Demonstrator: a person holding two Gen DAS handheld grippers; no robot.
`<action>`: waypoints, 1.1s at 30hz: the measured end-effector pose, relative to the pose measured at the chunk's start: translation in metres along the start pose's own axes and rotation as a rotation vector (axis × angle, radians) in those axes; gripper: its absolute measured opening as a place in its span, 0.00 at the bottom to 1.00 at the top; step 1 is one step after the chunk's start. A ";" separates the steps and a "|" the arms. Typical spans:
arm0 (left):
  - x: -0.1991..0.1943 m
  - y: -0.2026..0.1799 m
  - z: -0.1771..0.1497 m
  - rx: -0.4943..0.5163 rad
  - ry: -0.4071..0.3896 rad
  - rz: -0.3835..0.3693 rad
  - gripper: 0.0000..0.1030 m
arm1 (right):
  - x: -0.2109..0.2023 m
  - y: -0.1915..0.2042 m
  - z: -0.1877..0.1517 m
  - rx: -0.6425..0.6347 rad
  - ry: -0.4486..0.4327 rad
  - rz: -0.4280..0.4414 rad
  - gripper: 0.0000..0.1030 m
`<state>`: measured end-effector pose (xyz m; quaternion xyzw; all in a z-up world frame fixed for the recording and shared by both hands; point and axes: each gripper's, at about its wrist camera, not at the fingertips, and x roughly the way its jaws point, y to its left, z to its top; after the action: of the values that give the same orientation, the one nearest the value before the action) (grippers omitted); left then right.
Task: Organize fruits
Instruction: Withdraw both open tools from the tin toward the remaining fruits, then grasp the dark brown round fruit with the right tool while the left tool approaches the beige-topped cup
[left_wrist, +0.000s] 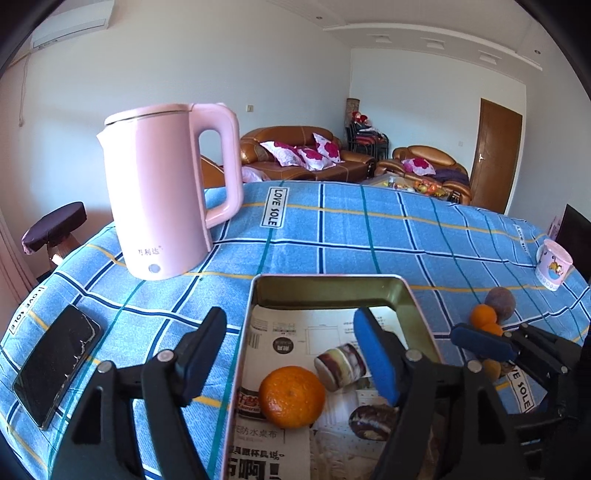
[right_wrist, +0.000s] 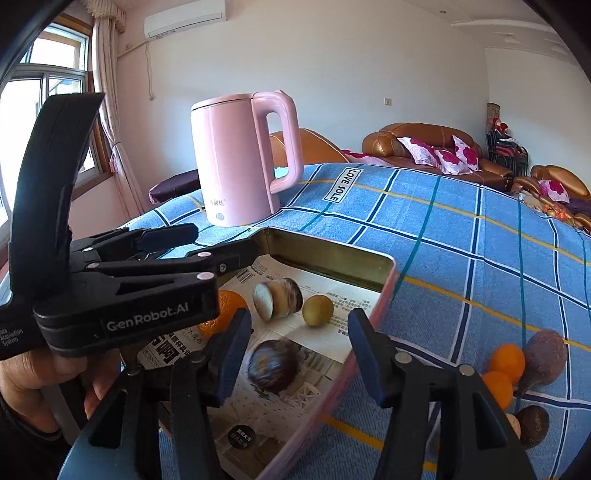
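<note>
Setting: A living room with brown leather sofas at the back; in the foreground, a table under a blue checked cloth (left_wrist: 369, 236) marked "LOVE SOLE".

Tray: A shallow metal tin (right_wrist: 384, 291) lined with printed paper sits centre frame in both views, just in front of a pink kettle (left_wrist: 166, 192).

Fruit inside: An orange (left_wrist: 291, 397) lies lower centre of the left view beside two dark, mottled fruits, one (right_wrist: 271, 365) blurred in the right view, as if rolling. A small greenish-yellow fruit (right_wrist: 317, 310) rests near the tin's far wall.

Fruit outside: At the right edge of the right view, two small oranges (right_wrist: 506, 362) and a purple-brown fruit (right_wrist: 546, 354) wait on the cloth, touching one another.

Left gripper (left_wrist: 291, 358): Jaws spread wide over the tin's left rim, holding nothing.

Right gripper (right_wrist: 299, 350): Jaws wide apart above the tin, likewise empty.

Handling: The loose fruits look light, round and prone to roll; the oranges' skin should give slightly, so a gentle squeeze across the widest part seems best.

Also on table: A dark phone (left_wrist: 59, 363), lower left; a cartoon mug (left_wrist: 554, 266), far right.
</note>
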<state>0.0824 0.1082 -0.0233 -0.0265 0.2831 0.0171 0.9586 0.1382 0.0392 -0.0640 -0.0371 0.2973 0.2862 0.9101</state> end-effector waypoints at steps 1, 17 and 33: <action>-0.004 -0.003 -0.002 0.000 -0.009 0.000 0.74 | -0.005 -0.003 -0.003 0.000 -0.004 -0.016 0.55; -0.027 -0.099 -0.021 0.090 -0.042 -0.151 0.76 | -0.086 -0.111 -0.046 0.146 -0.007 -0.360 0.55; 0.007 -0.112 -0.021 0.101 0.010 -0.092 0.76 | -0.057 -0.142 -0.051 0.246 0.148 -0.303 0.55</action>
<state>0.0821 -0.0052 -0.0397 0.0088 0.2867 -0.0415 0.9571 0.1513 -0.1195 -0.0883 0.0090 0.3871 0.1043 0.9161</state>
